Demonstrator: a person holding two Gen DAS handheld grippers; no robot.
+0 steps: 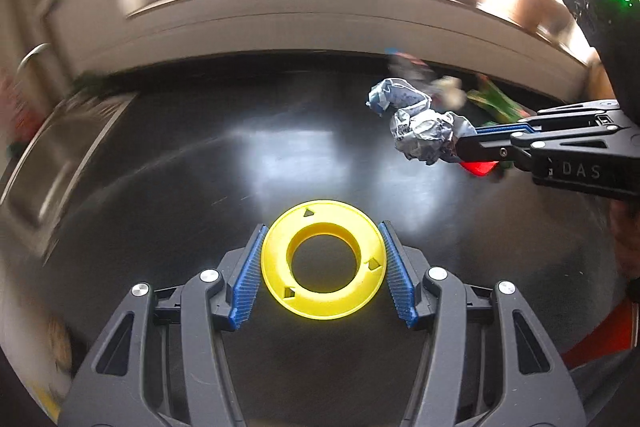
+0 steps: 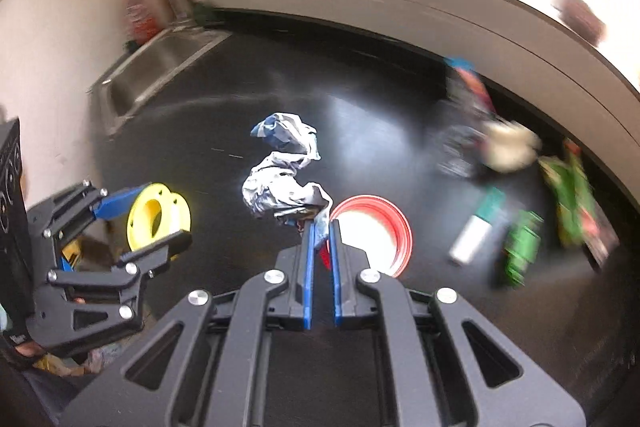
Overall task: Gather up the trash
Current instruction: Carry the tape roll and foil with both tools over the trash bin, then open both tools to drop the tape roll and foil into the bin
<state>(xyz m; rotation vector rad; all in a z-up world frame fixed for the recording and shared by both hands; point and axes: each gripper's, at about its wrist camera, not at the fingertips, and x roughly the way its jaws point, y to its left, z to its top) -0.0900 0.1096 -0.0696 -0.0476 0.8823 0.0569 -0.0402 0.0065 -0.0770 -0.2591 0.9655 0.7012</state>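
My left gripper is shut on a yellow plastic ring spool and holds it above the dark counter. It also shows in the right wrist view, at the left. My right gripper is shut on a crumpled silver-blue wrapper that hangs out ahead of its fingertips. In the left wrist view the wrapper is held in the air at the right by the right gripper.
A red-rimmed lid lies on the counter under the right gripper. More trash lies at the right: a white-green tube, green packets, a pale crumpled wad. A steel sink is at the far left.
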